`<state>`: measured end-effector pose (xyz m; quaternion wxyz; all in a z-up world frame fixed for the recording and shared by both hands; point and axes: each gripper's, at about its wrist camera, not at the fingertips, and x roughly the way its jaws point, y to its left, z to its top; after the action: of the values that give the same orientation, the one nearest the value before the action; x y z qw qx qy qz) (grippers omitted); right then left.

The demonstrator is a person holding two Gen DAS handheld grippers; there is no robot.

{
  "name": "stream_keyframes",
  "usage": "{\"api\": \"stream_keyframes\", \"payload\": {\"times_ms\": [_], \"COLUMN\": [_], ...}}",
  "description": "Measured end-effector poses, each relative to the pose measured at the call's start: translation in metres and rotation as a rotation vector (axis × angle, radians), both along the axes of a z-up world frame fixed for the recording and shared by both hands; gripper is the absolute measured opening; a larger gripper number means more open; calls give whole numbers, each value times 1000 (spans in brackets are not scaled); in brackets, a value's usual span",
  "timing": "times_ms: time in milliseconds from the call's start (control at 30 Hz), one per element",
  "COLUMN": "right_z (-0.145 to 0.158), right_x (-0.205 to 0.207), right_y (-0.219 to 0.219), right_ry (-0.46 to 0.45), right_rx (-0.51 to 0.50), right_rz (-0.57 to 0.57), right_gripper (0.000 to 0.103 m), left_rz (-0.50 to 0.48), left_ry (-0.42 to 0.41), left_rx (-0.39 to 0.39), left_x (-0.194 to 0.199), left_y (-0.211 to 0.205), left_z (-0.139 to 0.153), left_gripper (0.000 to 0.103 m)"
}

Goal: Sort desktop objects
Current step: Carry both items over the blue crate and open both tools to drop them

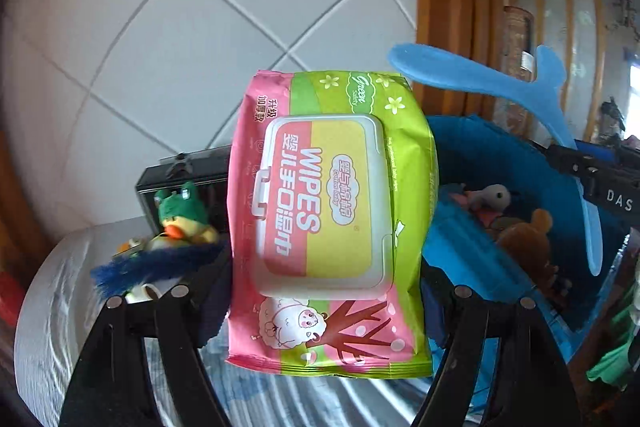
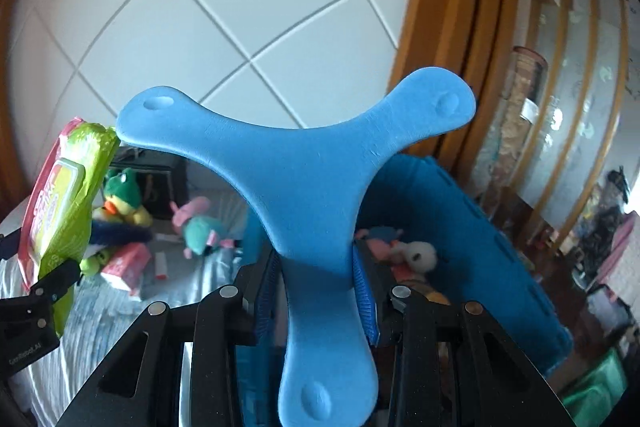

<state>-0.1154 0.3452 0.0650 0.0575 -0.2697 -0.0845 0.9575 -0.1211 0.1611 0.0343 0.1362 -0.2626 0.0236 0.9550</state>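
My left gripper (image 1: 324, 267) is shut on a pink and green pack of baby wipes (image 1: 328, 211), held up in the air with its white flip lid facing the camera. The same pack (image 2: 64, 211) shows at the left edge of the right wrist view. My right gripper (image 2: 316, 279) is shut on a blue three-armed foam boomerang (image 2: 304, 179), clamped by one arm between the blue pads. That boomerang (image 1: 500, 83) also appears at the upper right of the left wrist view, above a blue bin (image 1: 500, 163).
The blue bin (image 2: 460, 227) holds several plush toys. On the cloth-covered table (image 2: 120, 311) lie a green and yellow duck plush (image 2: 124, 195), a teal and pink plush (image 2: 200, 223), a blue brush (image 1: 156, 263), a pink packet (image 2: 124, 263) and a black box (image 1: 184, 179). Tiled wall and wooden frames stand behind.
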Motion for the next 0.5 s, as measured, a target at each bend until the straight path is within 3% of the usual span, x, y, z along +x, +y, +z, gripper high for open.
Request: {"api": "stream_keyframes", "payload": {"times_ms": [200,333,433,500], "right_z": [-4,-14,-25,-33], "right_x": [-21,-27,-31,-34], "right_y": [95,146,171,179], "right_ry": [-86,-142,-187,-222], "right_rx": [-35,-33,-35,-50], "right_rz": [-116,-147,-146,-125], "right_gripper": [34,30,27,27], "left_rz": [-125,-172,-200,-197], "left_ry": [-69,-135,-207,-213], "left_rx": [-22,-83,-112,-142], "left_x": [-27,-41,-46,-48], "left_y": [105,175,208,217], "left_z": [8,-5,-11,-12], "left_gripper": [76,76,78,79]}}
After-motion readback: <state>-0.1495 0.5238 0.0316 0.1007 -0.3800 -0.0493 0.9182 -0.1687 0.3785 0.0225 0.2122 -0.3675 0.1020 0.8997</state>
